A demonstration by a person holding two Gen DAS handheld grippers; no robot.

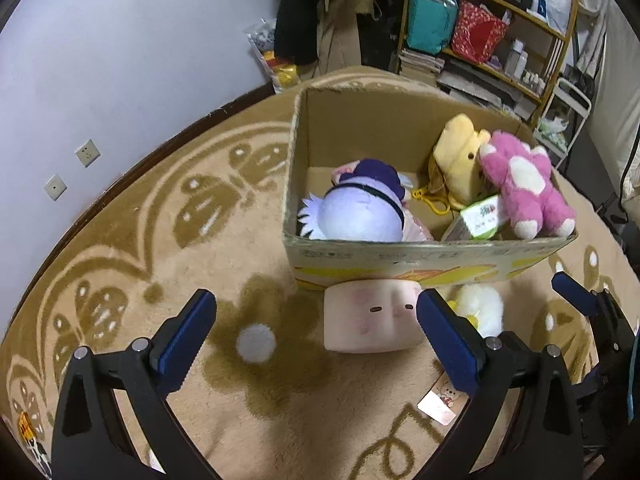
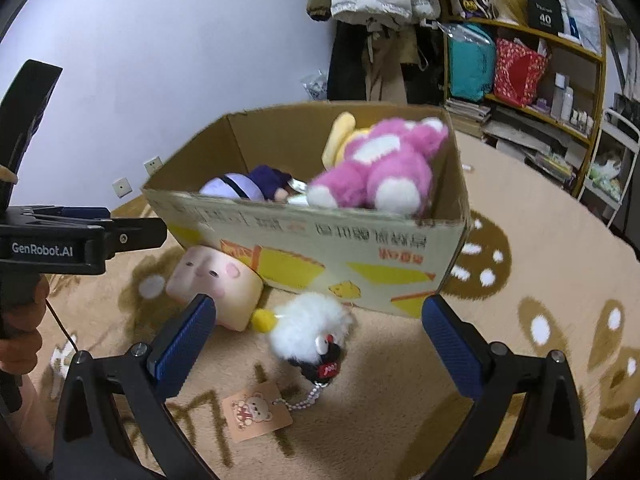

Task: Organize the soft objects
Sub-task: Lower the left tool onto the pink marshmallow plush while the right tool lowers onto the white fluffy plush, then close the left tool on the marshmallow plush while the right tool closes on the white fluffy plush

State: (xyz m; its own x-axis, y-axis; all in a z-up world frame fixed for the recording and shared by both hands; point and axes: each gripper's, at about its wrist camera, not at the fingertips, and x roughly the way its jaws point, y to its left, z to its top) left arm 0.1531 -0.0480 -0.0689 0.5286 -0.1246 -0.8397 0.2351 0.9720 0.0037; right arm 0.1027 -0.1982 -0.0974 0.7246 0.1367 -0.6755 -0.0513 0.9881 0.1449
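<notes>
Pink cube plush (image 2: 216, 284) and white fluffy plush (image 2: 310, 326) lie before box (image 2: 320, 248).

Box print (image 2: 360, 240) blurred; green carton (image 1: 478, 220) half hidden.

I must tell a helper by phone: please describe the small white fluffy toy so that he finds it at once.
Find the cardboard box on the tan rug. The white fluffy toy lies on the rug before its printed front, beside a square pink pillow. Only it carries a bead chain with a bear tag.
</notes>
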